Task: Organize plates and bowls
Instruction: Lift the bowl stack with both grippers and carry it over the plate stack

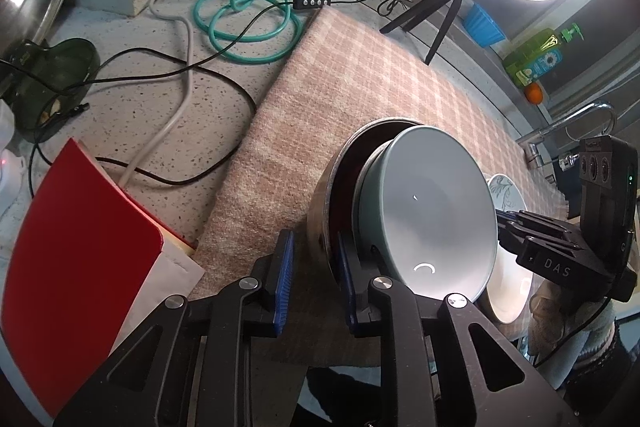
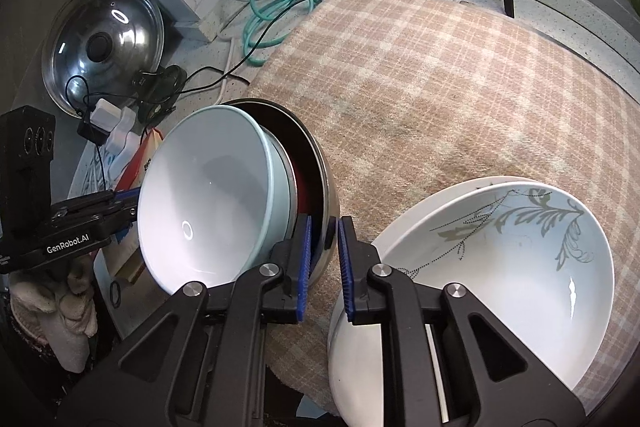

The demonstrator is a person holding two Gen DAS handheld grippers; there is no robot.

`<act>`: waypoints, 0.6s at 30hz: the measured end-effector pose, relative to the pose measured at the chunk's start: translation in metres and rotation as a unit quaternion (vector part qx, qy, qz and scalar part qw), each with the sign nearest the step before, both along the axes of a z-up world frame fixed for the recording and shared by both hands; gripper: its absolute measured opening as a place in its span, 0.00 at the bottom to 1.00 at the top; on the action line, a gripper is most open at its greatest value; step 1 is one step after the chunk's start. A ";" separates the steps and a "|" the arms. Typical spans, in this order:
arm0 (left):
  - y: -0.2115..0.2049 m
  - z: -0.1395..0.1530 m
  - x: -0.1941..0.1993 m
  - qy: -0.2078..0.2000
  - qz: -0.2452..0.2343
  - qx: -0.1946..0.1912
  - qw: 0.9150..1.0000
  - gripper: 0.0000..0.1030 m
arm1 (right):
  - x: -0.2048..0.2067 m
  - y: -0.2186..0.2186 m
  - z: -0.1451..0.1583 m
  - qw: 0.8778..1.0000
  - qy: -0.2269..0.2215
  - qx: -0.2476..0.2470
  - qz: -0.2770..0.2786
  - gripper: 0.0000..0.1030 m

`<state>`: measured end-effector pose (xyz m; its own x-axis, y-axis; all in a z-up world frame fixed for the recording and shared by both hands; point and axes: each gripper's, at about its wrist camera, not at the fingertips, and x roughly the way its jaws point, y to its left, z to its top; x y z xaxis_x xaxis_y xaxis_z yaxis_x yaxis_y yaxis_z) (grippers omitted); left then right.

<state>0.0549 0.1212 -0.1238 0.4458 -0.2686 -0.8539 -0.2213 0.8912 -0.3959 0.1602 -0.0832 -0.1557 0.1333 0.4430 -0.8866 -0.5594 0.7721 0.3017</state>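
Steel bowl found on the plaid cloth, with a pale blue bowl nested inside. Saw the left gripper with jaws apart, straddling the steel rim on one side, a strip of cloth showing between one pad and the wall. Found the right gripper astride the opposite rim, pads close on both sides; could not tell whether pinching or merely near. Noted a leaf-patterned white bowl stacked in a plain white bowl just beside, on the same cloth. Spotted a glass pot lid well apart.
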 end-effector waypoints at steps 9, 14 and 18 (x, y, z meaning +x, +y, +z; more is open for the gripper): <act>-0.008 0.006 0.004 -0.005 -0.009 0.009 1.000 0.08 | 0.002 -0.003 -0.001 1.000 0.017 0.006 -0.022 0.12; -0.008 0.006 0.004 -0.004 -0.007 0.004 1.000 0.08 | 0.002 -0.006 0.000 0.999 0.020 0.007 -0.030 0.12; -0.009 0.009 0.004 -0.007 -0.003 0.004 1.000 0.08 | 0.002 -0.007 0.002 0.999 0.021 0.011 -0.034 0.12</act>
